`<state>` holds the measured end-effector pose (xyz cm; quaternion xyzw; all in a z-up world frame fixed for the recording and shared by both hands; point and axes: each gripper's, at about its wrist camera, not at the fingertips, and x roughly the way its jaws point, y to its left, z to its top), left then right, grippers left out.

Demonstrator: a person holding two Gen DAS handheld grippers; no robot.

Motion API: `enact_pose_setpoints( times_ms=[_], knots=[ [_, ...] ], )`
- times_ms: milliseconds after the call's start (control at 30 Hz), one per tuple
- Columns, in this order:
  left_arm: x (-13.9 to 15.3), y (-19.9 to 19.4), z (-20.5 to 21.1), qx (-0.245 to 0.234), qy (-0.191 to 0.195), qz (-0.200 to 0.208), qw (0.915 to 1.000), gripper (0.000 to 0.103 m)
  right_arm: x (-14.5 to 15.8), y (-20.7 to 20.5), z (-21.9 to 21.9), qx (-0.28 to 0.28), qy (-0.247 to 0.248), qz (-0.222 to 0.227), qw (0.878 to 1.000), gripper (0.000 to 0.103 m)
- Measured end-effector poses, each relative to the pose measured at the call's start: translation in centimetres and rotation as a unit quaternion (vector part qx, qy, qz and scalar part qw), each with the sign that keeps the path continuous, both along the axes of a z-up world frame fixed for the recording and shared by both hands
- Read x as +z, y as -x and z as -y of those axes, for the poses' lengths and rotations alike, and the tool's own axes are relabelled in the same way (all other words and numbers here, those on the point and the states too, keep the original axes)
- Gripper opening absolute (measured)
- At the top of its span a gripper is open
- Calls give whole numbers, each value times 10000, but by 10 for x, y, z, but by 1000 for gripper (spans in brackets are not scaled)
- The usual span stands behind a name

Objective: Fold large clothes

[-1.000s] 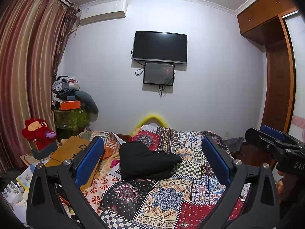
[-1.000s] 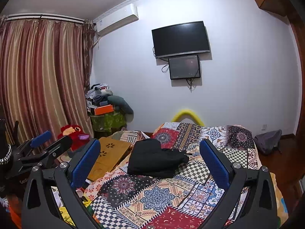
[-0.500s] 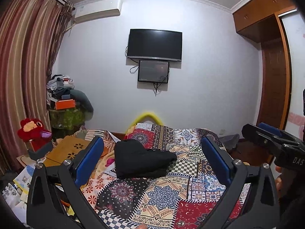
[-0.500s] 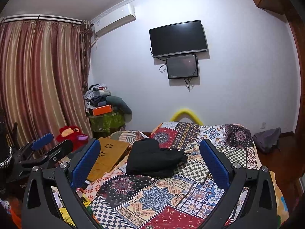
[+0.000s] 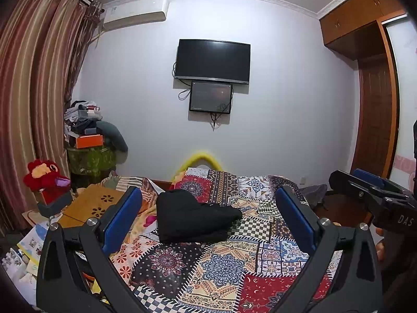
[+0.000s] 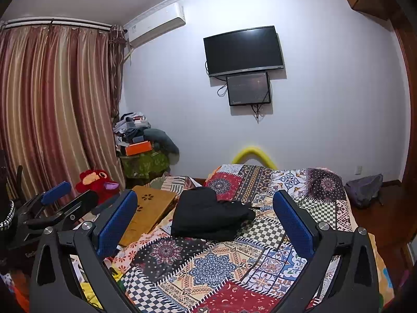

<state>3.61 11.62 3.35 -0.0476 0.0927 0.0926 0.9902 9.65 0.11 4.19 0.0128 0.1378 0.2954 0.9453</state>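
Black garment (image 5: 192,215), folded into a compact bundle, lies on the patchwork bedspread (image 5: 224,266) toward the far left part of the bed, and we see it again in the right wrist view (image 6: 208,215), resting flat with one narrower end pointing right. Largest around it, the striped curtain (image 6: 52,109) fills the left wall, and the white back wall carries a dark television (image 5: 212,61) with a smaller screen (image 5: 210,97) just below it. An air conditioner (image 5: 135,14) sits high in the corner. A wooden wardrobe (image 5: 370,83) stands at the right. Beside the bed on the left we see a wooden board with flower cut-outs (image 6: 152,203), a cluttered stand with an orange box (image 5: 89,140) on top, and a red plush toy (image 5: 45,176). A grey bag (image 6: 365,189) lies on the floor at the right.

Our left gripper (image 5: 208,219) hangs above the near end of the bed, its blue-padded fingers (image 5: 121,220) spread wide and holding nothing, well apart from the garment. Our right gripper (image 6: 206,221) is likewise spread wide and empty, with blue pads (image 6: 292,224) apart on either side of the bundle in its view.
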Motion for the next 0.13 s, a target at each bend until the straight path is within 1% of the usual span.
enact_pose_setpoints(
  times_ms=[133],
  knots=[
    [-1,0,-3,7,42,3,10000,103,-1,0,-3,15,33,-18,10000,103]
  ],
)
